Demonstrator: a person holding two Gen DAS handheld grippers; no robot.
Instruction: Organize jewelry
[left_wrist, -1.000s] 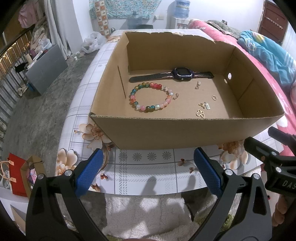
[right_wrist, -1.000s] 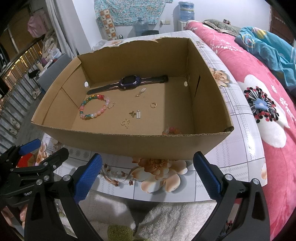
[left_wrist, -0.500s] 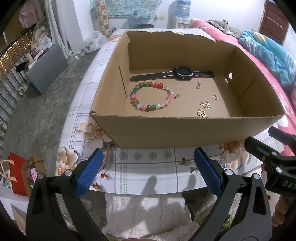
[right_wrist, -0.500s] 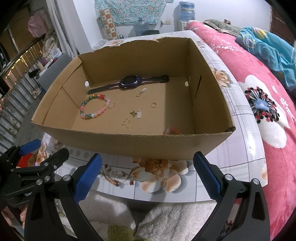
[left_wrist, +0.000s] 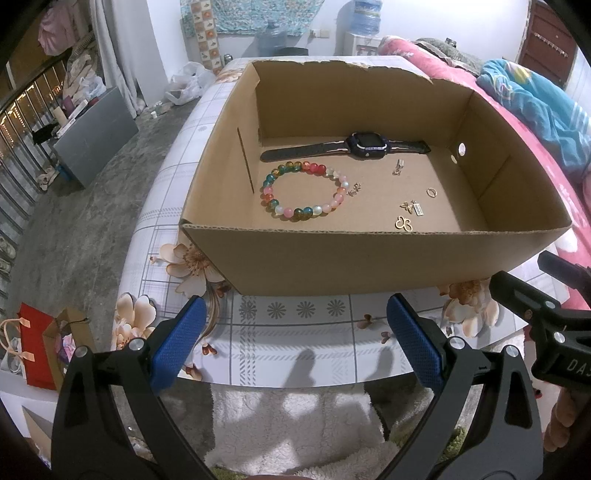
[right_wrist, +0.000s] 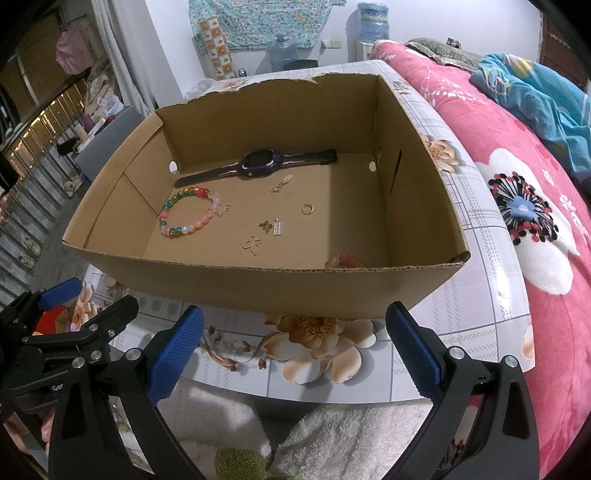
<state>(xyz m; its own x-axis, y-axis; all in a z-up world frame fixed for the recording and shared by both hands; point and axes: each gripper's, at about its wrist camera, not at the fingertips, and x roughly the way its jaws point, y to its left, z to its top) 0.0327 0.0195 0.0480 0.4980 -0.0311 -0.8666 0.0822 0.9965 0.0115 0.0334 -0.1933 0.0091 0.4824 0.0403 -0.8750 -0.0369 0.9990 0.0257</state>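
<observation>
An open cardboard box (left_wrist: 369, 262) stands on a floral-tiled table (left_wrist: 295, 332). Inside lie a dark watch (left_wrist: 365, 144), a multicoloured bead bracelet (left_wrist: 304, 190), a small ring (left_wrist: 431, 192) and small gold charms (left_wrist: 404, 222). The right wrist view shows the same box (right_wrist: 258, 291), the watch (right_wrist: 260, 164), the bracelet (right_wrist: 186, 216), and a second pink bead bracelet (right_wrist: 343, 261) partly hidden behind the near wall. My left gripper (left_wrist: 295, 343) and right gripper (right_wrist: 295, 341) are both open and empty, held before the box's near wall.
A bed with a pink floral cover (right_wrist: 517, 192) runs along the table's right side. A white fluffy rug (left_wrist: 295, 424) lies below the table's near edge. A red gift bag (left_wrist: 35, 347) stands on the floor at the left.
The left gripper has risen slightly, showing a little more of the box floor. The right gripper has barely moved.
</observation>
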